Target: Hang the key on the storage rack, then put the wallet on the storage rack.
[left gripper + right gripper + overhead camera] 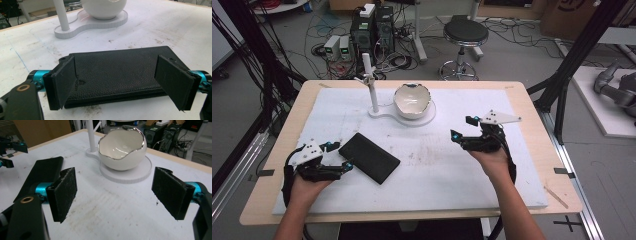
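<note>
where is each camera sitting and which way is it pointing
High view: above the person's side, looking forward and down on the table; forearms, left claw and right claw show.
Left gripper view: on the left claw, looking along its open jaws over the black wallet.
Right gripper view: on the right claw, open, facing the white bowl.
All three share the wallet, the bowl and its white stand.

Each hand-held gripper (339, 157) has black jaws, teal collars, grey plate

Grey floor strewn with cables (327, 30), a round stool (465, 33) behind.
</note>
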`<state>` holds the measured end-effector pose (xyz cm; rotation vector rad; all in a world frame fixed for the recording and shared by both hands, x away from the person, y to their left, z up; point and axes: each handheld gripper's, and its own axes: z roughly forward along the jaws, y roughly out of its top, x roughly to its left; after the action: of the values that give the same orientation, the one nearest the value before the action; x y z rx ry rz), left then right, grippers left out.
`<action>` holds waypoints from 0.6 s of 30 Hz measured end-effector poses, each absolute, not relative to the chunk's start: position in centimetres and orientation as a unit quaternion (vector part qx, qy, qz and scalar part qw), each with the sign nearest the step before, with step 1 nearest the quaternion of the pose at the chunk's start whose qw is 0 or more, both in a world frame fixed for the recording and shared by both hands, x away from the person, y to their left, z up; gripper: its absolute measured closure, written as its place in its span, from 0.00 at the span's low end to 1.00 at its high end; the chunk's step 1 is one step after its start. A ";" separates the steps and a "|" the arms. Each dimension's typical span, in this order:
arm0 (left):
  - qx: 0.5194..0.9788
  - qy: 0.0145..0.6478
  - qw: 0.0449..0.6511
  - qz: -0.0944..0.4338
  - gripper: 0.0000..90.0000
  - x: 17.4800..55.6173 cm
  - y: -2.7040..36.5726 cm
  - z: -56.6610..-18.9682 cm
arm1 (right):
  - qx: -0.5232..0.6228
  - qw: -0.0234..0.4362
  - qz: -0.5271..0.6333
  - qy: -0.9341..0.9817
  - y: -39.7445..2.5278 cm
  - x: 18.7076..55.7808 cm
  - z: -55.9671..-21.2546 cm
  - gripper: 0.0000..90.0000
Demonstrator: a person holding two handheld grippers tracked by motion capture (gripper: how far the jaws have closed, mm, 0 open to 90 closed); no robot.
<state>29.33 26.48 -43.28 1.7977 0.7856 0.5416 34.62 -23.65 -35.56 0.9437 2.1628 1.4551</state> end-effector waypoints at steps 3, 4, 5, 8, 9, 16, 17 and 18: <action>0.752 0.329 0.525 0.225 0.20 29.4 26.4 -43.3 | 0.341 0.182 0.519 0.762 -24.4 33.9 -36.7 0.23; 0.752 0.329 0.525 0.224 0.20 29.4 26.3 -43.3 | 0.343 0.185 0.518 0.762 -24.7 33.8 -37.1 0.23; 0.753 0.328 0.525 0.223 0.20 29.5 26.2 -43.4 | 0.349 0.183 0.513 0.763 -24.8 33.7 -37.4 0.23; 0.755 0.325 0.525 0.221 0.20 29.5 25.9 -43.4 | 0.357 0.182 0.515 0.758 -25.3 33.4 -38.1 0.23; 0.755 0.325 0.524 0.221 0.20 29.6 25.9 -43.4 | 0.358 0.182 0.516 0.756 -25.4 33.3 -38.2 0.23; 0.753 0.327 0.526 0.223 0.20 29.6 26.2 -43.3 | 0.356 0.180 0.521 0.755 -25.5 33.2 -38.3 0.23; 0.753 0.327 0.526 0.223 0.20 29.6 26.3 -43.3 | 0.355 0.178 0.522 0.755 -25.4 33.2 -38.3 0.23; 0.752 0.328 0.527 0.224 0.20 29.6 26.3 -43.3 | 0.353 0.180 0.522 0.755 -25.4 33.3 -38.2 0.23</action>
<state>29.59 26.34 -43.28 1.7969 0.7838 0.5350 33.26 -25.37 -38.21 0.9968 2.1339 1.4752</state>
